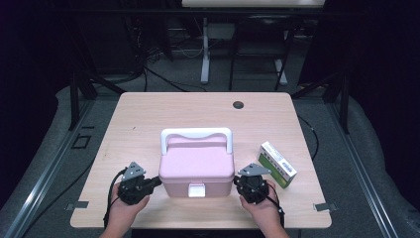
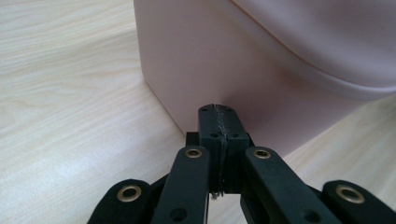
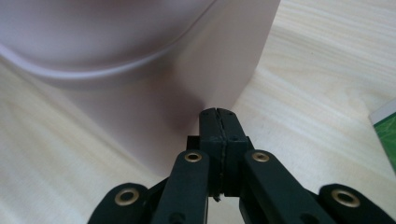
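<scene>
two hand-held grippers flank a pink box (image 1: 196, 168) sitting a little toward the near edge of a light wooden table (image 1: 148, 114), its white handle (image 1: 196, 133) raised along the far side and a white latch (image 1: 196, 190) on the near face. in the high view the left gripper (image 1: 157, 181), held in a hand (image 1: 121, 210) entering from six o'clock, points toward three o'clock with its tips against the box's left near corner; the right gripper (image 1: 236, 181), in the other hand (image 1: 262, 210), points toward nine o'clock at the right near corner. both pairs of jaws are clenched together with nothing between them. the left gripper view brings its closed tips (image 2: 218, 112) up to the box's lower wall (image 2: 196, 60) just under the lid's lip, wood grain at nine o'clock. the right gripper view mirrors this, with a sliver of a green-and-white carton (image 3: 385, 133) at three o'clock; the high view places that carton (image 1: 277, 163) on the table just right of the box, and a dark round hole (image 1: 238, 105) toward twelve o'clock.
</scene>
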Demonstrator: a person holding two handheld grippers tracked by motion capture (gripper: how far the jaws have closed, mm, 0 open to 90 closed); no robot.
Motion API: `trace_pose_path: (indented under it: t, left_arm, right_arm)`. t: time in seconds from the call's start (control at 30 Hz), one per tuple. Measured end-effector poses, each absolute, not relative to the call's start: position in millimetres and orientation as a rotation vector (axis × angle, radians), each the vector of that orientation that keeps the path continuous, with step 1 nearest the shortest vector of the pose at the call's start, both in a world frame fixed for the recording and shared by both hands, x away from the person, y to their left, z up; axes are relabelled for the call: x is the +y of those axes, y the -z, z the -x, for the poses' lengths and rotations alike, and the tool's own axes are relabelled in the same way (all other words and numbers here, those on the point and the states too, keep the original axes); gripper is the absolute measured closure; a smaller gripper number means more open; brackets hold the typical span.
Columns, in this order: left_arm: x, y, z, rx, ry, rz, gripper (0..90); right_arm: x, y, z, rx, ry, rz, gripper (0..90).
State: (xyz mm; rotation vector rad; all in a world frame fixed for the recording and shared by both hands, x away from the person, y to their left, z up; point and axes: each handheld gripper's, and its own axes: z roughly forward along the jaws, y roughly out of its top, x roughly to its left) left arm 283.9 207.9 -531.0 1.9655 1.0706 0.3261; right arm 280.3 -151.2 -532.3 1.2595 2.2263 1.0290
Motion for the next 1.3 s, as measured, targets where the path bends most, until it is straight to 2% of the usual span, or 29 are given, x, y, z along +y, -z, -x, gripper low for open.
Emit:
trace_pose_path:
  t: [0.43,1.3]
  left_arm:
    - [209.0,529.6,-264.7,1.017,-0.295,-2.004,90.0]
    - [210.2,530.1,-260.3,0.999,-0.293,-2.017,89.9]
  right_arm:
    - [-155.6,530.4,-251.2,2.271,-1.015,-1.217,90.0]
    - [-158.7,530.4,-250.1,2.294,-1.038,-1.224,90.0]
